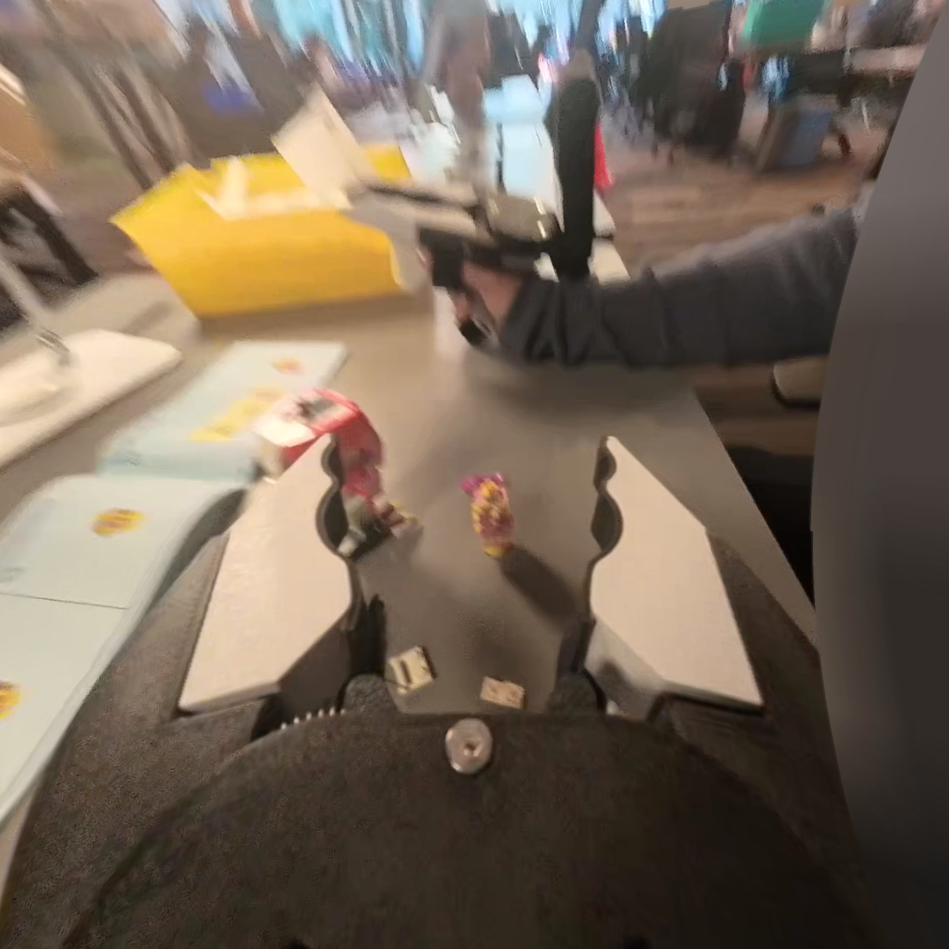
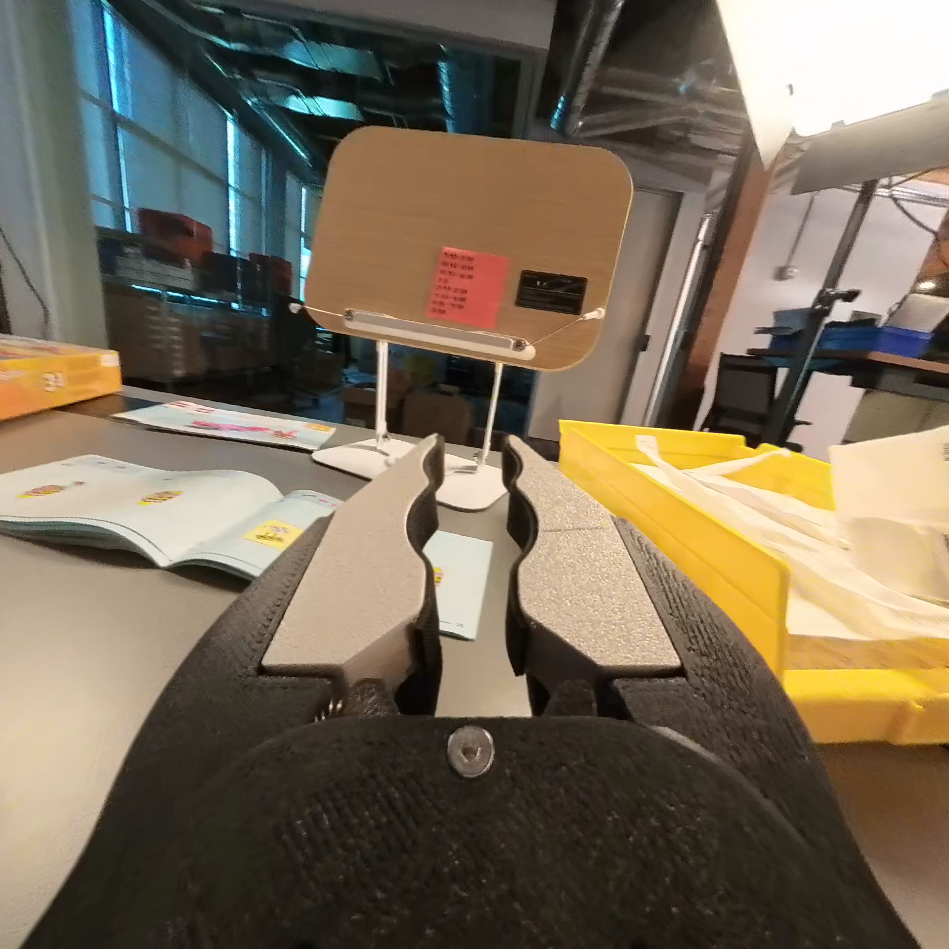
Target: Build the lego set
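Observation:
The left wrist view is blurred by motion. My left gripper (image 1: 470, 447) is wide open, low over the grey table (image 1: 462, 390). A red and pink toy build (image 1: 354, 457) stands just inside the left finger (image 1: 287, 565); I cannot tell whether they touch. A small pink and yellow figure (image 1: 490, 513) stands free between the fingers. Two small pale pieces (image 1: 411, 670) lie near the gripper's base. My right gripper (image 2: 473, 444) has its fingers a narrow gap apart with nothing between them. It hovers over an open booklet page (image 2: 457, 580), pointing at a wooden book stand (image 2: 472, 241).
A yellow bin (image 2: 693, 513) with white bags is on the right; it also shows in the left wrist view (image 1: 257, 257). Open pale-blue booklets (image 2: 138, 508) lie on the left. An orange box (image 2: 51, 380) sits far left. A hand and grey sleeve (image 1: 667, 313) hold the other gripper.

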Motion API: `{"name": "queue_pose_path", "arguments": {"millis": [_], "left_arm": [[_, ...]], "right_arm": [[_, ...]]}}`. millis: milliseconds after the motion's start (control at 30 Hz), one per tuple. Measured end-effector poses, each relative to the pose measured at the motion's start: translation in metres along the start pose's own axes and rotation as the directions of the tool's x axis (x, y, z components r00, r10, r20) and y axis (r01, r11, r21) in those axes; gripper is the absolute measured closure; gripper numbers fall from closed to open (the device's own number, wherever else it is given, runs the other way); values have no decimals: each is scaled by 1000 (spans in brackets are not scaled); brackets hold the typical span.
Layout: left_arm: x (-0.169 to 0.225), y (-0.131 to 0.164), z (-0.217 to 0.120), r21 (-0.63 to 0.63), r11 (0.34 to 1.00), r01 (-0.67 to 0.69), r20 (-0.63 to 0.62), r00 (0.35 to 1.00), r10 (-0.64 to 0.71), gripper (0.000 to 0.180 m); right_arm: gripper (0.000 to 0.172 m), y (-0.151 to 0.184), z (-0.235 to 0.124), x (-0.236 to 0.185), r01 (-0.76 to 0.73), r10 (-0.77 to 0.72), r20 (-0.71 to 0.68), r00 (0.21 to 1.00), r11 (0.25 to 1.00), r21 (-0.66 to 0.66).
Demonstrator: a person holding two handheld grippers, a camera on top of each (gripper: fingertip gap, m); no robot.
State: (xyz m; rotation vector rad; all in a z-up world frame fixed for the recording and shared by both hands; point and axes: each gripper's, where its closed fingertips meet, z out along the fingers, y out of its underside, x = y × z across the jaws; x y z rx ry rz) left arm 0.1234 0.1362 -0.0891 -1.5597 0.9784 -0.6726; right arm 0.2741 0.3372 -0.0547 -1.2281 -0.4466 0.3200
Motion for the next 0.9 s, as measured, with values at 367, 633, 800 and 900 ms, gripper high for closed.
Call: {"name": "queue_pose_path", "arguments": {"millis": [367,633,800,900], "left_arm": [[-91,-19,-72,152,968,-200,658,751,52,141],[-97,10,-47,50,988,-144,622,779,82,155],[-100,10,-52,81,990,-115,626,778,40,155],[-105,11,-56,117,991,-71,628,778,-18,154]], "right_arm": [[167,-1,22,-6,10,-8,-79,997,1000,22],[169,-2,41,-22,-44,46,-23,999,997,63],[168,3,36,6,-165,173,-115,978,983,77],[168,4,35,10,-202,211,-116,970,976,84]]}}
